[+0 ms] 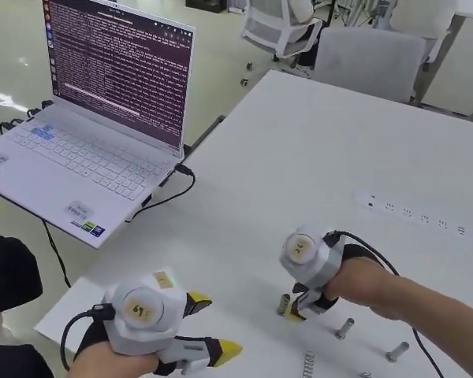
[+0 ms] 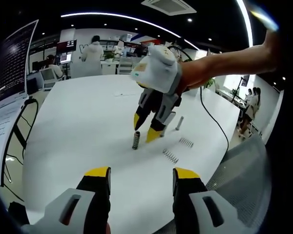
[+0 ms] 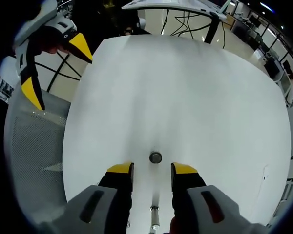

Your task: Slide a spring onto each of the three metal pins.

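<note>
Right hand-held gripper (image 3: 153, 168), jaws apart and empty, hangs tips-down just over an upright pin (image 3: 155, 157) on the white bench (image 1: 315, 157), a loose spring (image 2: 170, 156) lying nearby, left hand-held gripper (image 2: 141, 173) open at the bench edge.

The table (image 1: 299, 157) is plain white. The left gripper (image 1: 215, 323) and right gripper (image 1: 296, 309) have white bodies and black jaws with yellow tips. The 3 pins (image 1: 344, 328) and the springs (image 1: 308, 364) are silver-grey. The laptop (image 1: 87, 157) is pale silver, its screen dark purple with white text.
</note>
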Demonstrator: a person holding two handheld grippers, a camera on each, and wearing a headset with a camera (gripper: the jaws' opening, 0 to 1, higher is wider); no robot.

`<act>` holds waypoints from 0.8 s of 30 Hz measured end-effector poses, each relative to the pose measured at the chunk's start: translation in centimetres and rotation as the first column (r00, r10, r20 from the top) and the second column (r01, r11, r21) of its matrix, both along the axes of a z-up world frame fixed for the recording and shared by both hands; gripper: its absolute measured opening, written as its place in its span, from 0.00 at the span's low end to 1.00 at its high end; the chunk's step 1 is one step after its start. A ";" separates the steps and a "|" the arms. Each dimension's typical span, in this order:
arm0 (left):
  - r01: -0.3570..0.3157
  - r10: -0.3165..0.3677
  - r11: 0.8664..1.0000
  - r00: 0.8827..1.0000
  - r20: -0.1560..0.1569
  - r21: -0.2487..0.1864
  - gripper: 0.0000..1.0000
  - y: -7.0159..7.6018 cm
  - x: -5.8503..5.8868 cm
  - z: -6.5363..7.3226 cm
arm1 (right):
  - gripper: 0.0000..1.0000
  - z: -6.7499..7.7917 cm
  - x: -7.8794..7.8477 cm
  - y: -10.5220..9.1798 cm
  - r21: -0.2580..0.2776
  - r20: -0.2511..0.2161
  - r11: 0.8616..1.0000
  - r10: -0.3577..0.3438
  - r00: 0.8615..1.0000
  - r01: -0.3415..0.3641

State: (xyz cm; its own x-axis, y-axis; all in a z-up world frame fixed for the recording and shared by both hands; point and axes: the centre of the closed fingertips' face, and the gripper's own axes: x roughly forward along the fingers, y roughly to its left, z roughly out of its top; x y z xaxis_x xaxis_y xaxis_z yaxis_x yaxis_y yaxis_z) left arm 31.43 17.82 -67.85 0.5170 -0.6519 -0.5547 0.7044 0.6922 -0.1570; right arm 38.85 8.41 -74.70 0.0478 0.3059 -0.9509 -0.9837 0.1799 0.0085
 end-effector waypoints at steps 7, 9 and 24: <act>0.015 -0.015 1.000 1.000 -0.001 -0.013 0.48 -0.7 -0.1 0.6 | 0.29 1.7 -0.3 -0.8 0.075 0.018 0.995 -0.068 0.998 0.067; 0.021 -0.021 1.000 1.000 -0.002 -0.014 0.48 -1.0 -0.1 0.7 | 0.29 1.9 -0.6 -1.1 0.103 0.017 0.991 -0.091 0.996 0.089; 0.064 -0.064 0.998 0.998 -0.012 -0.016 0.48 -2.9 -0.8 0.8 | 0.31 4.0 -2.5 -3.9 0.300 0.021 0.911 -0.304 0.953 0.284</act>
State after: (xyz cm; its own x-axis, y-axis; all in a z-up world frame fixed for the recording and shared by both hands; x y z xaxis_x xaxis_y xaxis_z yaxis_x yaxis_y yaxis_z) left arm 30.62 14.89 -67.00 0.4672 -0.6922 -0.5502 0.7449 0.6433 -0.1768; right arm 36.35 4.46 -70.74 0.2368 0.5303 -0.8141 -0.8869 0.4601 0.0417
